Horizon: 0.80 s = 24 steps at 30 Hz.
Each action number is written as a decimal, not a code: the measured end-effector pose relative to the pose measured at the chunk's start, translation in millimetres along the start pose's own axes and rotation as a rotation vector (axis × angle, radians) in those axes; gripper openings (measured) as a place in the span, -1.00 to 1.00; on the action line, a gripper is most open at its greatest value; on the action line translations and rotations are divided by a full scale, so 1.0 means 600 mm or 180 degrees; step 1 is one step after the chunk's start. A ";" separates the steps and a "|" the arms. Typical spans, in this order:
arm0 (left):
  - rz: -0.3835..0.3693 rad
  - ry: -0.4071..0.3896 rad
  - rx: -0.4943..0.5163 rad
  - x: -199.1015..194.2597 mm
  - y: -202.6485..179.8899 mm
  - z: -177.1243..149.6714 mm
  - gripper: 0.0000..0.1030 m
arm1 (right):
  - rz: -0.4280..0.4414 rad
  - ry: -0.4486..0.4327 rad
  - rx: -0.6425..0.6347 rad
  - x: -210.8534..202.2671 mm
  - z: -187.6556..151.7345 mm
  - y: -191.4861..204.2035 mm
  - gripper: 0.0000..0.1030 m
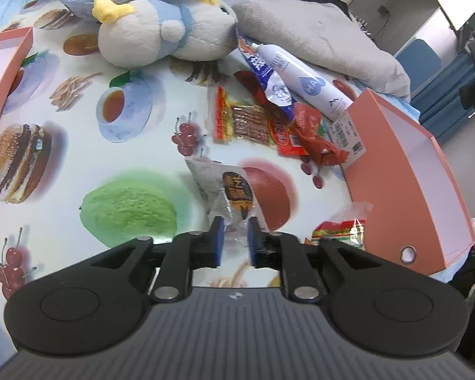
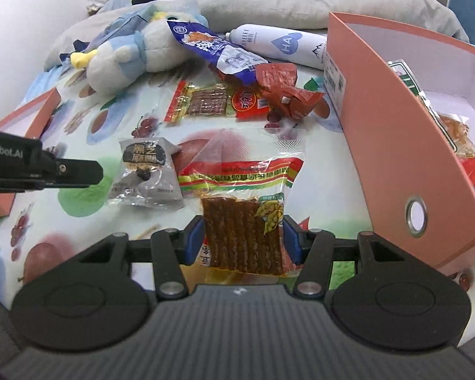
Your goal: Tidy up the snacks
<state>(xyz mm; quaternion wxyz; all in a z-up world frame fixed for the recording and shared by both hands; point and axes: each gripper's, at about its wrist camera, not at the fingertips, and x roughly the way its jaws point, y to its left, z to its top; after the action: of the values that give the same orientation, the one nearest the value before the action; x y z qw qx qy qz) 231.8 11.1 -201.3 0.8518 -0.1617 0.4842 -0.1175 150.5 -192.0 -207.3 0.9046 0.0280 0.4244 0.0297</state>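
Right gripper [image 2: 242, 237] jaws wide around spicy-strip packet [image 2: 242, 221], left gripper [image 1: 234, 237] pinching gray packet's [image 1: 224, 190] slick edge: slips likely.

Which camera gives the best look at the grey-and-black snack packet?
The right wrist view: the grey-and-black snack packet lies flat there, whole and unobstructed, its black label readable. In the left wrist view the same packet is foreshortened, and its near end sits between the left gripper fingers, partly hidden.
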 end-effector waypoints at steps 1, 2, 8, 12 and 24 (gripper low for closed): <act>0.0031 0.0001 0.0007 0.001 0.000 0.001 -0.36 | 0.0008 -0.0022 0.0013 0.001 -0.005 -0.001 0.07; 0.0068 -0.0010 0.0014 0.001 0.001 0.001 -0.14 | 0.0015 -0.0029 0.0029 0.003 -0.010 -0.003 0.07; 0.0295 -0.0038 0.0008 0.010 0.004 0.002 0.54 | 0.0027 -0.0120 0.0084 0.009 -0.031 -0.011 0.08; 0.0341 0.0018 0.0005 0.019 0.005 0.001 0.60 | 0.0033 -0.0172 0.0197 0.012 -0.036 -0.023 0.08; 0.0338 0.0044 0.0099 0.051 -0.024 0.006 0.61 | 0.0077 -0.0213 0.0276 0.012 -0.043 -0.035 0.07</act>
<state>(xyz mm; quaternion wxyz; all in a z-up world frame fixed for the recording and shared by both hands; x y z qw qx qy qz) 249.9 -12.4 -217.9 0.8559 -0.1217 0.4960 -0.0808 136.1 -212.0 -230.7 0.9157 0.0733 0.3944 0.0212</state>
